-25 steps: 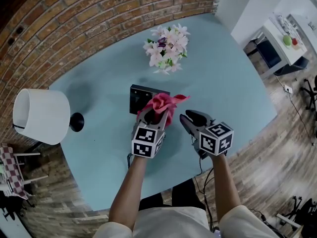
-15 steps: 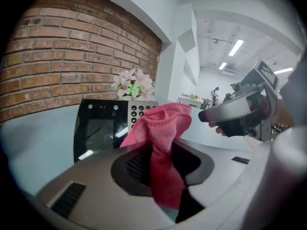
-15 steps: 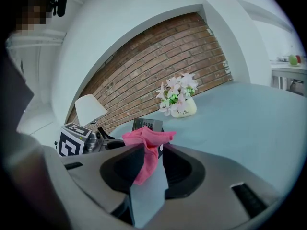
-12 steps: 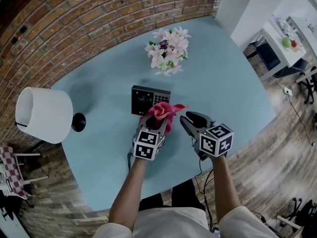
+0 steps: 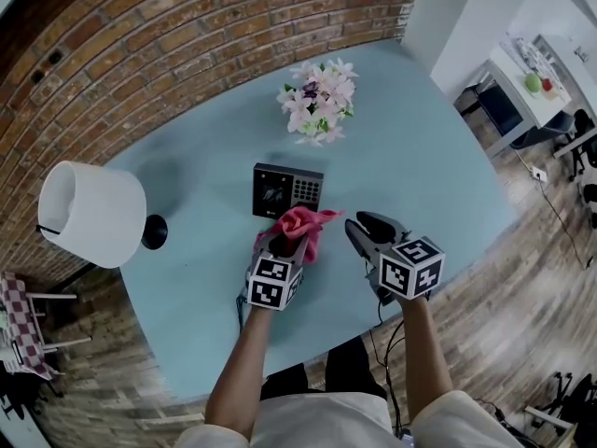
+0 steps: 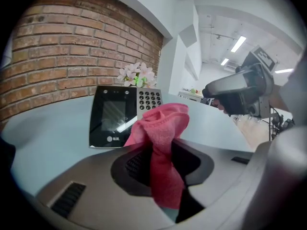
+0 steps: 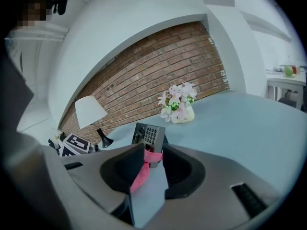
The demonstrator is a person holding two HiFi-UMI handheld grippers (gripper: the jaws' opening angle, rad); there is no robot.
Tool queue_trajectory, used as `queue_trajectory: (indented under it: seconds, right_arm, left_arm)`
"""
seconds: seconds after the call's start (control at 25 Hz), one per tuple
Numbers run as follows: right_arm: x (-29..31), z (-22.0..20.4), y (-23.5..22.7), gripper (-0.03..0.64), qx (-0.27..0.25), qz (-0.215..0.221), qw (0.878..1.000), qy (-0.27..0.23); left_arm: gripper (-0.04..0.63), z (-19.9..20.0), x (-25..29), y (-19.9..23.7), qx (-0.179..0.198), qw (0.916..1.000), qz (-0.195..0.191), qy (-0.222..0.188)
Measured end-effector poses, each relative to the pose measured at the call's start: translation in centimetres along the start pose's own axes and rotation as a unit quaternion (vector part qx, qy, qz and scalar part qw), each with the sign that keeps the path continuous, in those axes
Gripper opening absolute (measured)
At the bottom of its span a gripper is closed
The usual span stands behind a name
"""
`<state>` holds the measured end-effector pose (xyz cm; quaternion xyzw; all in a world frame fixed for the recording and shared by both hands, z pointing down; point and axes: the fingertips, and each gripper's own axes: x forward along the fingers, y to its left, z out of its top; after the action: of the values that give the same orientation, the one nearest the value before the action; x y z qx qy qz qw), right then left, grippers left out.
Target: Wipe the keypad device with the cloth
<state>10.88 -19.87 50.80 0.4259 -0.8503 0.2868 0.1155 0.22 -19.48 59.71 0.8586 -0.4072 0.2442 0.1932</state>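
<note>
The black keypad device lies flat on the pale blue table, its screen and keys uncovered. My left gripper is shut on a bunched pink cloth, which hangs just in front of the device's near edge. In the left gripper view the cloth stands up between the jaws, with the keypad device right behind it. My right gripper hovers to the right of the cloth, open, with nothing between its jaws. Its own view looks through the gap at the cloth and the keypad device.
A vase of pink and white flowers stands behind the device. A white lamp on a black base stands at the table's left. A brick wall runs along the far side. The table's near edge is just below my grippers.
My left gripper has drawn back toward me with the cloth, sliding off the keypad device, whose whole face now shows. The right gripper has stayed about where it was.
</note>
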Motion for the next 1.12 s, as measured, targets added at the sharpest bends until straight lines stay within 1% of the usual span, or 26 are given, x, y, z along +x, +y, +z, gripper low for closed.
queue_trajectory:
  seconds: [0.16,0.4,0.52,0.64,0.76,0.96,1.12]
  right_arm:
    - [-1.1,0.2,0.3,0.110,-0.001,-0.031,0.999,-0.011]
    - [-2.8,1.3,1.5,0.109,-0.011,-0.065,0.997,-0.031]
    - [-3.9,2.3,2.9,0.109,-0.021,-0.079,0.996,-0.045]
    - [-5.1,3.1,4.6,0.108,-0.040,-0.104,0.992,-0.058]
    - [-6.4,3.4,6.3,0.092,-0.061,-0.125,0.988,-0.068]
    - [-8.5,4.1,9.6,0.069,-0.083,-0.138,0.983,-0.086]
    - [-10.7,5.0,12.1,0.035,-0.111,-0.160,0.976,-0.101]
  left_arm:
    - [0.149,0.0,-2.0,0.5,-0.008,0.9999,0.002,-0.013]
    - [0.149,1.6,-6.3,1.1,-0.017,0.9982,0.007,-0.057]
    - [0.149,2.9,-8.8,1.4,-0.009,0.9969,0.010,-0.078]
    - [0.149,4.2,-11.3,1.9,-0.003,0.9949,0.013,-0.100]
    - [0.149,5.4,-14.0,2.1,0.008,0.9924,0.018,-0.122]
    - [0.149,6.7,-18.2,2.1,0.031,0.9882,0.022,-0.148]
    - [0.149,7.5,-21.4,2.0,0.035,0.9854,0.017,-0.166]
